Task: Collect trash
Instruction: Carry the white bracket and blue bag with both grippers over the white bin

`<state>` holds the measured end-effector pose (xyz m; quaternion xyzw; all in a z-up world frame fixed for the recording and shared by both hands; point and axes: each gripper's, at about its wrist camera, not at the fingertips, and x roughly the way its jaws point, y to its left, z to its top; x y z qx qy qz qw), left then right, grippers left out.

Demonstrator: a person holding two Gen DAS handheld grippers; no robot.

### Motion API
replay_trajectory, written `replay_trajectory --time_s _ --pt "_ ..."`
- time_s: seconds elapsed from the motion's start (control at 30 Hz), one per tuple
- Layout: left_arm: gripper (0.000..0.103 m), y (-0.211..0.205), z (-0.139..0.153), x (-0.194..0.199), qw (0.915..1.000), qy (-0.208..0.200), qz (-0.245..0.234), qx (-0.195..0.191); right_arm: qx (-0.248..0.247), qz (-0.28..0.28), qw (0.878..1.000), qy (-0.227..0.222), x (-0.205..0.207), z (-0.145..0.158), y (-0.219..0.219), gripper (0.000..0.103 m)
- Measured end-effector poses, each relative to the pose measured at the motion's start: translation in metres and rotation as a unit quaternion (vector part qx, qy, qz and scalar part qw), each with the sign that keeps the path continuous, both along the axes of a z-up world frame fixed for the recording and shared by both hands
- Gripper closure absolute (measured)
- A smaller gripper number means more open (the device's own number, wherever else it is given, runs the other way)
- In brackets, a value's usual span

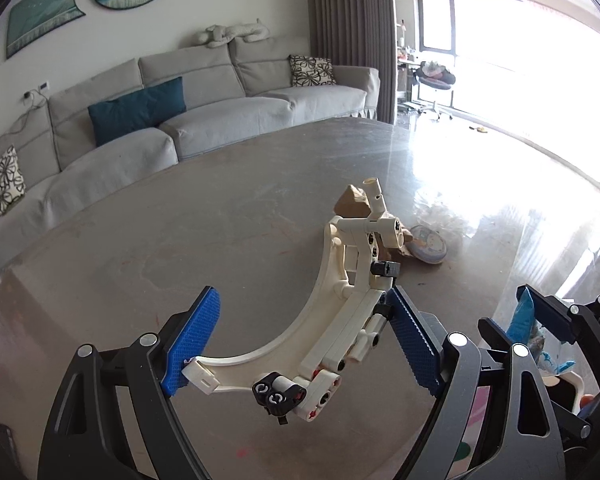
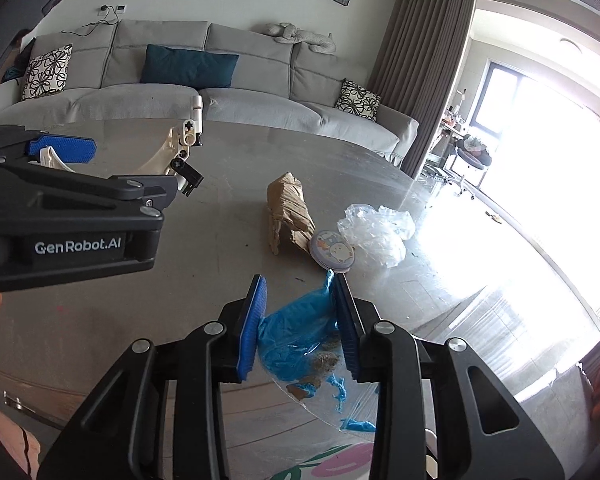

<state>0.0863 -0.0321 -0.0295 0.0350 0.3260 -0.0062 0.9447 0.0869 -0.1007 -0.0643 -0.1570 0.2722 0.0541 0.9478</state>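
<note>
While your left gripper (image 1: 304,340) holds its blue pads wide apart, note that they are clamped on the two ends of a curved white building-block assembly (image 1: 340,300), which spans the whole gap and stands clear above the grey table (image 1: 140,248). Your right gripper (image 2: 300,324) is closed on a crumpled blue plastic wrapper (image 2: 296,336); both pads press into it, and its clear, torn lower part with brownish residue hangs below the jaws. In the left wrist view this gripper sits just beside the left one, at the right edge.

On the table ahead of you lie three further items, close together: a crumpled brown paper package (image 2: 290,212), a small round tin with a cartoon print (image 2: 333,250) touching its lower end, and a crumpled clear plastic bag (image 2: 376,232) just behind the tin. A grey sofa (image 2: 160,76) stands beyond the table
</note>
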Motion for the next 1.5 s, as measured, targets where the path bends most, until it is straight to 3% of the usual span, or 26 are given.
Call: replay_trajectory --time_s 0.63,1.2,1.5 --pt "0.019 -0.151 -0.036 -0.06 0.9906 0.026 -0.134 0.003 0.0 -0.139 0.99 -0.008 -0.096 -0.001 -0.132 0.068" --pt "0.018 -0.286 -0.089 -0.108 0.9683 0.078 -0.236 0.023 0.01 -0.235 0.972 -0.003 -0.156 -0.018 -0.22 0.068" --pt "0.018 -0.312 -0.113 -0.118 0.959 0.104 -0.261 0.035 0.016 -0.25 0.968 0.004 -0.158 -0.026 -0.232 0.068"
